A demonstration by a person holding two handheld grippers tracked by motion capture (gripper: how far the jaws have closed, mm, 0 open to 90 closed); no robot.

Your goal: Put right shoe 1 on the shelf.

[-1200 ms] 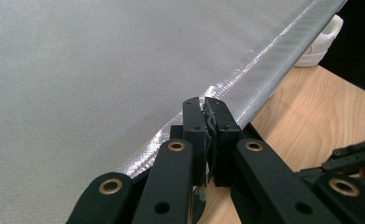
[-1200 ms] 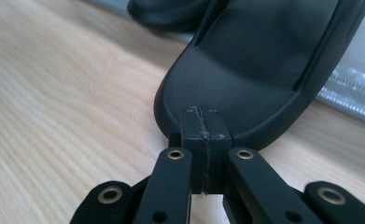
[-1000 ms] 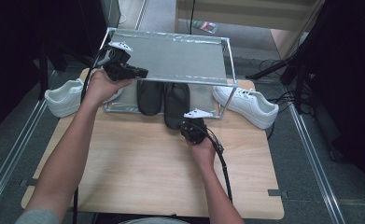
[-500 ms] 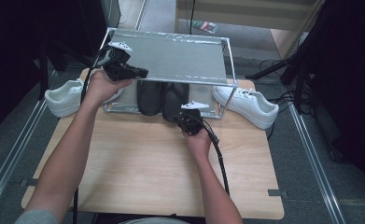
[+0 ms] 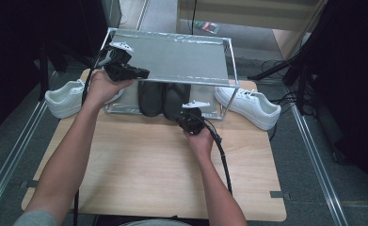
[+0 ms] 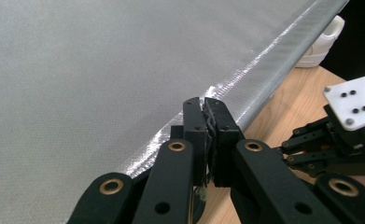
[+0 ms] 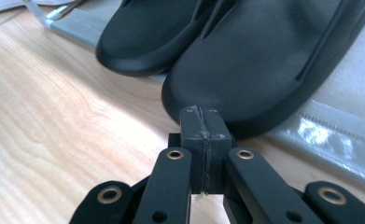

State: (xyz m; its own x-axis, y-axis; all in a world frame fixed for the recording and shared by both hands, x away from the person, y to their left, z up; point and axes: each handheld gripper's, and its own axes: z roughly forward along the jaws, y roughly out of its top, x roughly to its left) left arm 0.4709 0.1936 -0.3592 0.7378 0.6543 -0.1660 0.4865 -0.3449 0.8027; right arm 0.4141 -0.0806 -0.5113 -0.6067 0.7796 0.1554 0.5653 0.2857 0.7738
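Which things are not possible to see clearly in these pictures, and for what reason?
- Black shoes, high view: far ends hidden under the rack's top shelf.
- Left white sneaker, high view: partly hidden behind the left hand.
- Right white sneaker, left claw view: cut off by the rack's edge and dark background.

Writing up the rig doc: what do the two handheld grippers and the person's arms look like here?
Both grippers, left gripper and right gripper, are black, each topped with a pale three-cornered plate. The jaws are flat black bars linked by brass-coloured pivot pins. A thick black cable trails from the right one. Forearms are bare; a grey sleeve edge shows on the left arm.
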